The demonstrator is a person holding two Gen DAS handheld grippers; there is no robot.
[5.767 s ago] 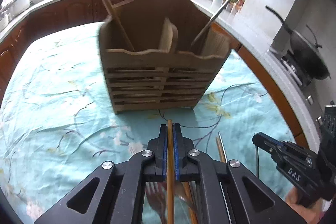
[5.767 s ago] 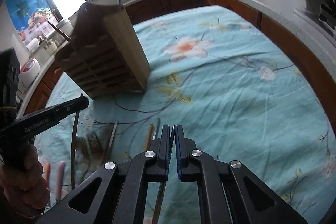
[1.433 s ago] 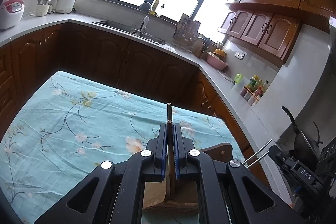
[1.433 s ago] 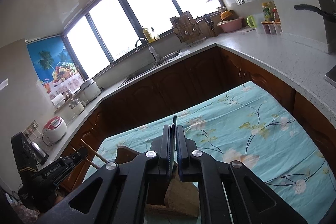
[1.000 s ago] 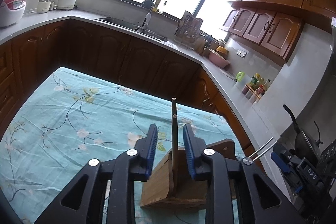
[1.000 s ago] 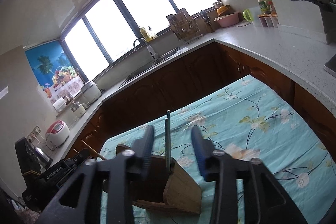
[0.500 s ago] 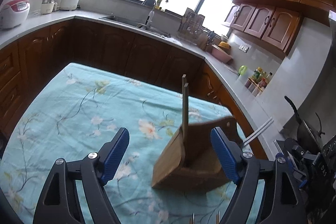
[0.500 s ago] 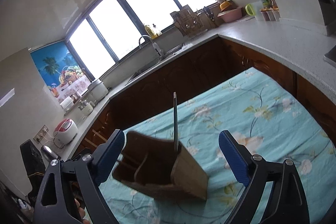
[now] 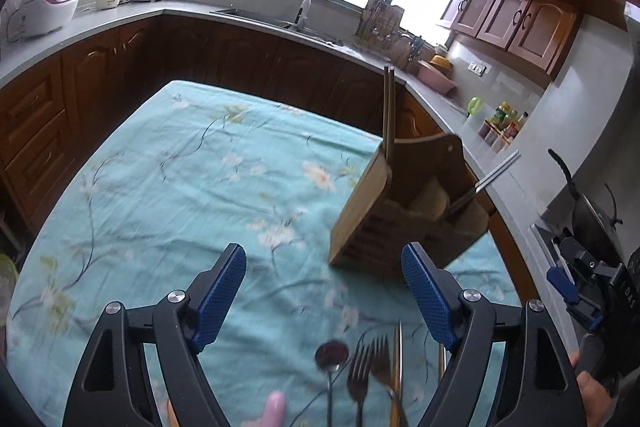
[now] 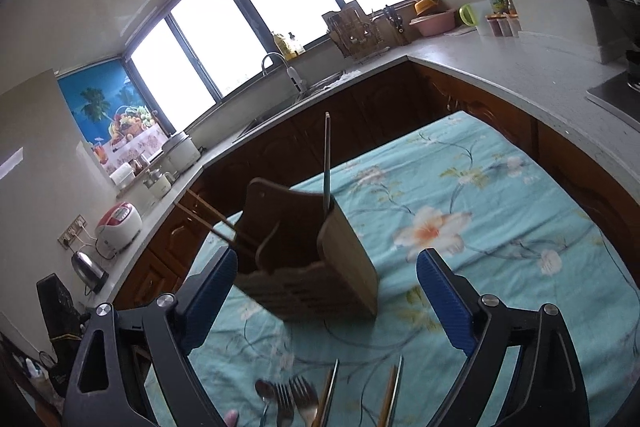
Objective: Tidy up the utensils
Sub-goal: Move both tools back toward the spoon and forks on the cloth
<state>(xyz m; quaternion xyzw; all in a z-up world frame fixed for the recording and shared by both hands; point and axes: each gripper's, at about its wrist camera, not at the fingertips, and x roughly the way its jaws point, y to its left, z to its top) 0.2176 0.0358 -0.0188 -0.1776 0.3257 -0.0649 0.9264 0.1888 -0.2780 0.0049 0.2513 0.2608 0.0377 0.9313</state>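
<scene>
— Left gripper?
— Fingers spread wide, holding nothing, above the floral tablecloth on the table.
— Just ahead, lower edge of the left view?
— Loose cutlery on the cloth: a spoon, two forks, then a wooden chopstick lying alongside.
— Further right?
— Wooden utensil caddy, standing on the cloth toward the right. A pair of brown chopsticks sticking up from its left compartment, metal chopsticks leaning out of the right one.
— Right gripper?
— Fingers likewise wide apart, empty, the caddy framed between them in the right view. From here, brown chopsticks slanting out at left, a thin metal chopstick nearly upright at the caddy's right corner.
— Bottom of the right view?
— Spoon, forks, two more chopsticks on the cloth, near the fingers.
</scene>
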